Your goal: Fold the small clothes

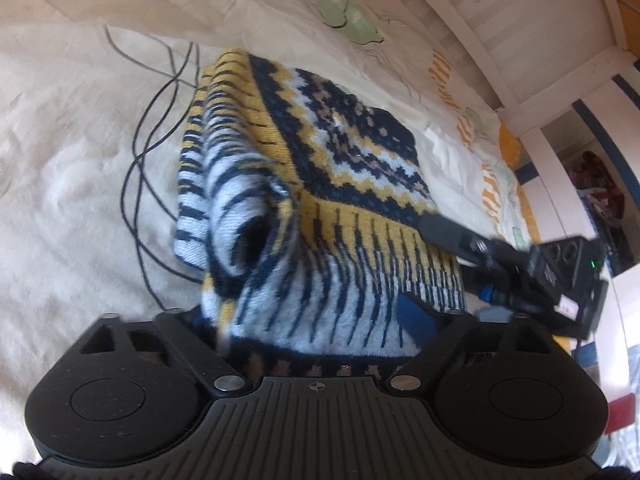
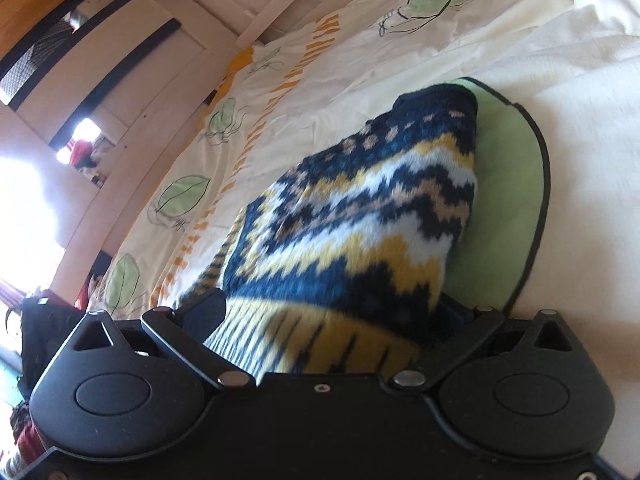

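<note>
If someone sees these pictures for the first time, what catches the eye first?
The patterned knit sweater in navy, yellow and white, bunched on the pale bed sheet, with both grippers at its near edge. Next, the thin black cable to its left, and the green cloth under it.

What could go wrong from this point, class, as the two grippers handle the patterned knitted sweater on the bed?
1. The sweater bunches in thick layers between the wide-set fingers of the left gripper and right gripper; a loose grip could let it slip and undo the fold.
2. Thin black cables lie on the bedsheet against the sweater's edge and might be dragged or snagged.
3. A green item sits partly under the sweater and could get pulled along.
</note>
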`<state>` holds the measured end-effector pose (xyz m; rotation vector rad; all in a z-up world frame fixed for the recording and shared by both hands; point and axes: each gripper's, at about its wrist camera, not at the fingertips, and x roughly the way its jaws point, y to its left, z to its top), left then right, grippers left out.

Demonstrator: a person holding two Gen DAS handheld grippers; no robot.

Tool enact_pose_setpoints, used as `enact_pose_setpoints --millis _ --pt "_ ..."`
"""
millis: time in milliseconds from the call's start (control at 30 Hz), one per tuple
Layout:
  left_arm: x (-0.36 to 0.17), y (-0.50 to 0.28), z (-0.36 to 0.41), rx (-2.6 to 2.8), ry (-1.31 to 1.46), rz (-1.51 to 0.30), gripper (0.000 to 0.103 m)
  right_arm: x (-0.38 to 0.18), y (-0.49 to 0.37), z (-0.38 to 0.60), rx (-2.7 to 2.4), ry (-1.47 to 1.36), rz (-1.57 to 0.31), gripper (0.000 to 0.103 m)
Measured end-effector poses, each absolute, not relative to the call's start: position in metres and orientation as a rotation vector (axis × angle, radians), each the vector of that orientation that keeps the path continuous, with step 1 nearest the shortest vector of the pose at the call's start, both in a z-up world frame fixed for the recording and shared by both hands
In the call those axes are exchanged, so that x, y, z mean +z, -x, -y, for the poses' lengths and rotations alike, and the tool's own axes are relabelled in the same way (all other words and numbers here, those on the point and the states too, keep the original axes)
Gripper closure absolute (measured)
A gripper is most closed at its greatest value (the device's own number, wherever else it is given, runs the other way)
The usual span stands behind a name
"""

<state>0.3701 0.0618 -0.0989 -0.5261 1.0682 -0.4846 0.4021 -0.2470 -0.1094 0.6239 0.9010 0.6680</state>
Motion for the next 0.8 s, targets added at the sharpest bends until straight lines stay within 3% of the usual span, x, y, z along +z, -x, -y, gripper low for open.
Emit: enact_pose_setpoints --millis 67,100,133,300,800 --pt "-0.101 -0.372 -0.065 -0.495 0.557 -1.077 0.04 -0.108 -0.401 0.246 0.646 -0.609 -0.905 0.006" --pt "-0.103 -0.372 -0.068 -0.503 0.577 -1.083 0.05 -0.107 -0.401 0.244 0.622 -0.594 -0.917 0.027" --pt "-0.104 -0.371 -0.069 -0.512 0.597 -1.091 0.056 -0.106 -0.401 0.243 0.587 -0.572 -0.93 0.04" --pt "-0.098 -0.361 -0.07 -0.534 0.615 -1.106 0.063 -0.089 -0.385 0.249 0.54 -0.596 -0.924 0.047" --pt "-0.077 -0.212 -0.036 -0.641 0.596 -1.218 0.063 -0.051 -0.224 0.283 0.464 -0.569 -1.016 0.046"
